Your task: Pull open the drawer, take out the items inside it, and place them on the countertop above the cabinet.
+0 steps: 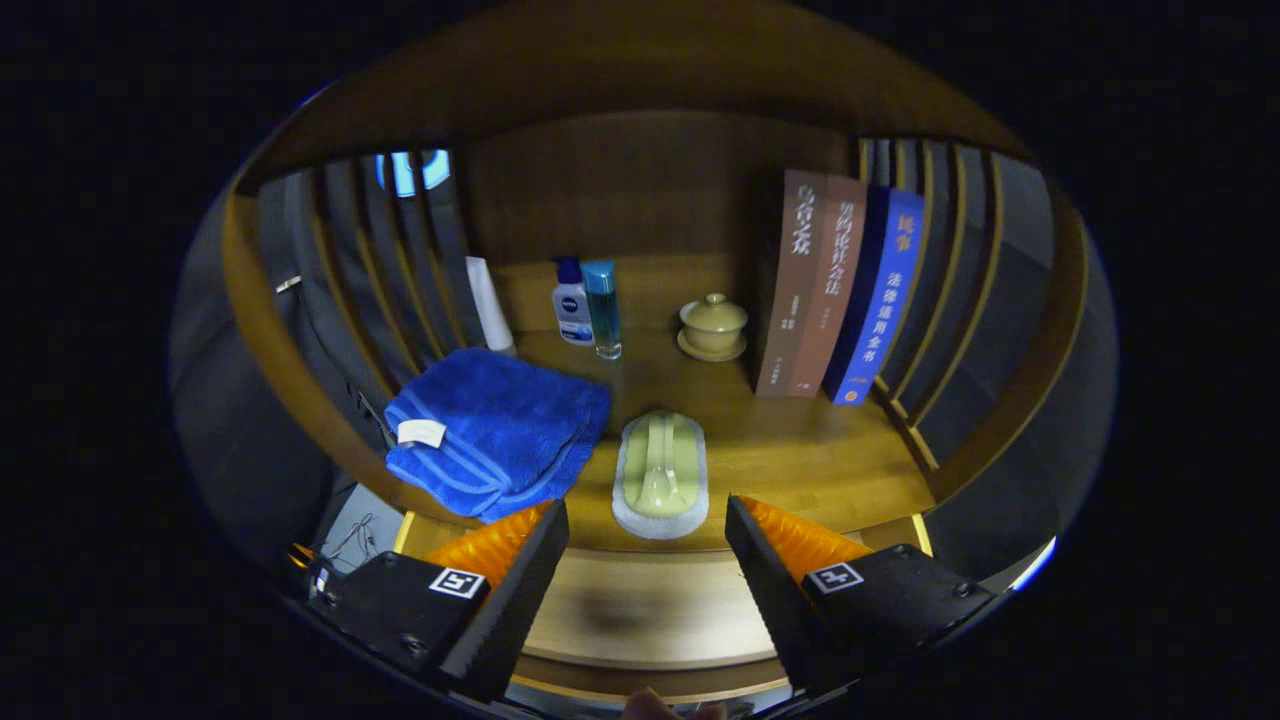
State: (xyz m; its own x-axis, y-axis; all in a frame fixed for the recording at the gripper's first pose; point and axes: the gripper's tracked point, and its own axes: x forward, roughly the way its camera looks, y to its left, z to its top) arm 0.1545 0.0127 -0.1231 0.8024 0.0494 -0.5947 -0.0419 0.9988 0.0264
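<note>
The tongs (647, 560) gape wide, gripping nothing; just ahead, a brush (660, 476) lies on the worktop (800, 450) (blue towel (495, 430) beside it).

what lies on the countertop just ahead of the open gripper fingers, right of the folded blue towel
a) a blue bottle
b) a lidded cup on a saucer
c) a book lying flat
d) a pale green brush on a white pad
d: the pale green brush lies just beyond the open gripper, beside the blue towel.
</note>
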